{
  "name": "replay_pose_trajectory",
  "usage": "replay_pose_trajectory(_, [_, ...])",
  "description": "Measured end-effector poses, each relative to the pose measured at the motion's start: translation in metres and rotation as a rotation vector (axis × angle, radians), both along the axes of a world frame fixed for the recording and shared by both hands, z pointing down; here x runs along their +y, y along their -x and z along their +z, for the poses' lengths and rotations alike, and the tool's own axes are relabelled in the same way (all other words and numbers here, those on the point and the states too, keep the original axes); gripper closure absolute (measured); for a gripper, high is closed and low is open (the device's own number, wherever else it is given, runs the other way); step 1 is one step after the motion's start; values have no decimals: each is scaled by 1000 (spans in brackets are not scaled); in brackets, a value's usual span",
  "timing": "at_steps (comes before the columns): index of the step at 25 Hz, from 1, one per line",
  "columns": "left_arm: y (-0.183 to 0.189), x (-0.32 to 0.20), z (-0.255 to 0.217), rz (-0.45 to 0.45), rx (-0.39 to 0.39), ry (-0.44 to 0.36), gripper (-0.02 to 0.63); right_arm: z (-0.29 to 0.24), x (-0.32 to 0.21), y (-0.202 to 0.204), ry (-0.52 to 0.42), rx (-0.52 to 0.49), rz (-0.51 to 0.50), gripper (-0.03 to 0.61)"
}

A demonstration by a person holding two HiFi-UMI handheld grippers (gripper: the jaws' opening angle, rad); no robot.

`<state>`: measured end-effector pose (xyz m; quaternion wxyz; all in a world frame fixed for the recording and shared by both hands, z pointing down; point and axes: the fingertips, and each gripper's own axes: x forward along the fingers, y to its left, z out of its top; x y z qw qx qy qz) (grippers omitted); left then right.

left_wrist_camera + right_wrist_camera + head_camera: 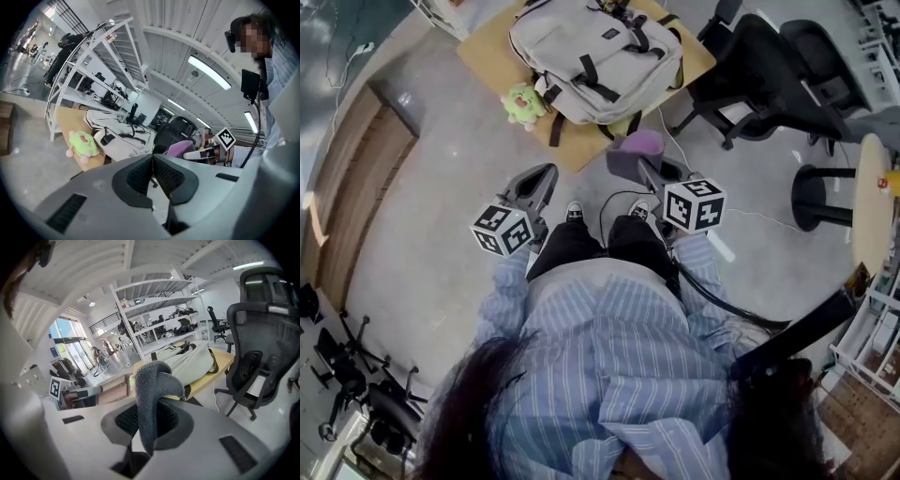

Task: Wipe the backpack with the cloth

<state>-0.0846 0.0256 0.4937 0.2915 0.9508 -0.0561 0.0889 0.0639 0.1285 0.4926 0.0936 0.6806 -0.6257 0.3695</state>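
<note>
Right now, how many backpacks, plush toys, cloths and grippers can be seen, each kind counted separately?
backpack: 1
green plush toy: 1
cloth: 1, pinched in the right gripper
grippers: 2, the right gripper and the left gripper, which is shut on nothing
Total: 5

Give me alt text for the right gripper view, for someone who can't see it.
The right gripper is shut on a fuzzy cloth that loops up above its jaws. Beyond it, a pale backpack lies on a low wooden table, with a black office chair at the right.
</note>
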Motion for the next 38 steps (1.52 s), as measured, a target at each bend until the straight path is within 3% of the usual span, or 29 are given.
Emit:
replay_pose_trajectory(5, [-11, 33, -13, 40, 35, -9, 609, -9, 23, 12, -8, 8, -16, 537])
replay_pose_trajectory(11, [-19, 86, -14, 28, 13, -11, 609, -12, 57, 29, -36, -23, -93, 537])
replay_pose_trajectory(20, [-31, 218, -62, -23, 77, -87, 609, -4, 174, 38, -52, -43, -197, 537])
replay_pose_trajectory(26, [-24, 284, -50, -43, 55, -79, 609, 9, 236, 41, -55, -52, -229, 537])
replay_pose_trajectory(38, [-21, 329, -48, -41, 40, -74, 609, -2, 269, 50, -106, -37, -284, 537])
